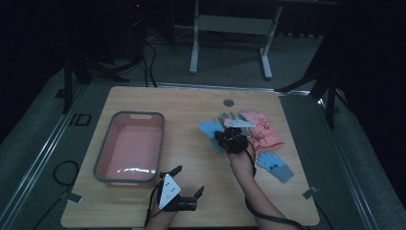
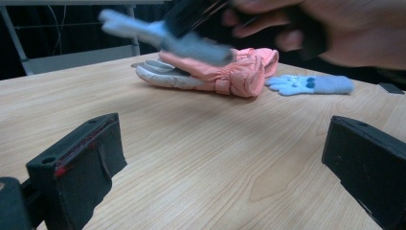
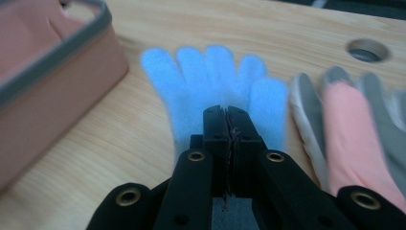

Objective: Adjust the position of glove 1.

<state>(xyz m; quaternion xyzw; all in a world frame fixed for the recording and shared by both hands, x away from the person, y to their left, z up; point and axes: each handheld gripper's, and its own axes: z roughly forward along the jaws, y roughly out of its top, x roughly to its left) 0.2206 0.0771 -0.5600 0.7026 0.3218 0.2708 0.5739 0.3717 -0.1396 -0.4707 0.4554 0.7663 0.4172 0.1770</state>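
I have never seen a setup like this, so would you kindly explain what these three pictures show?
A person at a wooden table holds a hand-operated tool with two black tongs in each hand. One picture looks down from above; the other two come from cameras riding on each tool. The right tongs are shut on a light blue glove, lifted off the table. The left tongs stand open, holding nothing. On the table lie a pink basin, a pink-and-grey pair of gloves and a second blue glove.
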